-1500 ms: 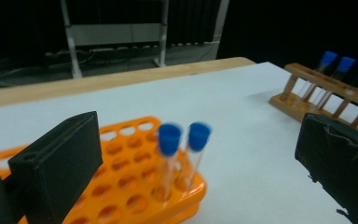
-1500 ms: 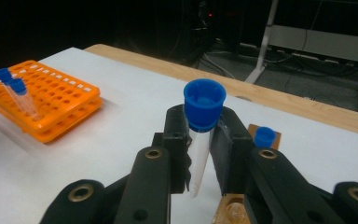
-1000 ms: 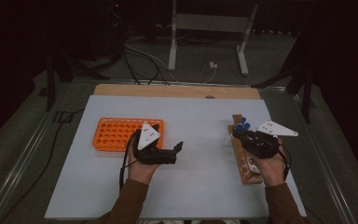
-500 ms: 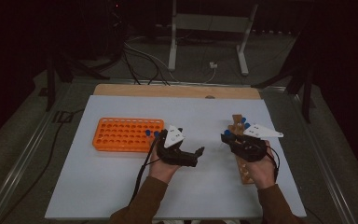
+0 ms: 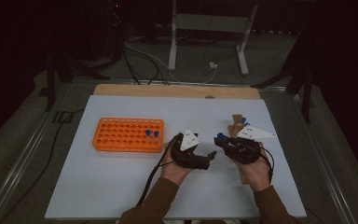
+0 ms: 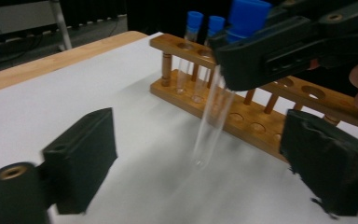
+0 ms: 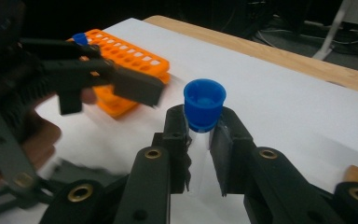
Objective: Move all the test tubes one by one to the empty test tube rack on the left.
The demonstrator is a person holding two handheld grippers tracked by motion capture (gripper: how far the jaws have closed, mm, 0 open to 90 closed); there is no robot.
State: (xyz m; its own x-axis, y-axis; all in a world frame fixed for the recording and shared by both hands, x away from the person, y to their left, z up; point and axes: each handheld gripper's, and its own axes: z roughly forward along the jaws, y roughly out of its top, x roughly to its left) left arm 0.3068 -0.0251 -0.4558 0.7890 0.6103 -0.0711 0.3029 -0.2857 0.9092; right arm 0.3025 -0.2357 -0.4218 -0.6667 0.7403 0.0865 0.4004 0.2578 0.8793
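While our forearms come in from the table's near edge in the high view, we hold the left gripper [image 5: 204, 158] & right gripper [image 5: 223, 142] close together over the white table sheet [image 5: 98, 182], tips pointing toward each other.

Right gripper: jaws pinched tight on a clear glass test tube with a blue cap [image 7: 204, 105], gripped just under the cap; tube body runs down between the 2 jaws in the right gripper view. In the left gripper view the same tube hangs tilted from those jaws, its rounded bottom above the sheet, not touching it as far as we can tell.

Left gripper: jaws wide apart, nothing between them; in its own view the tube sits beyond and between the 2 black pads, not touched by either.

Just behind the right gripper lies the brown wooden test-tube rack [image 5: 237, 125], w/ 2 more blue-capped tubes [image 6: 195, 28] standing upright at its far end; several holes nearer us are bare.

Farther left on the sheet sits the orange plastic tube rack w/ many holes [image 5: 121, 135], well apart from the wooden one, 2 blue-capped tubes [image 5: 151, 134] standing near its right end.

Beyond the sheet runs a light wooden table edge [image 5: 168, 91].
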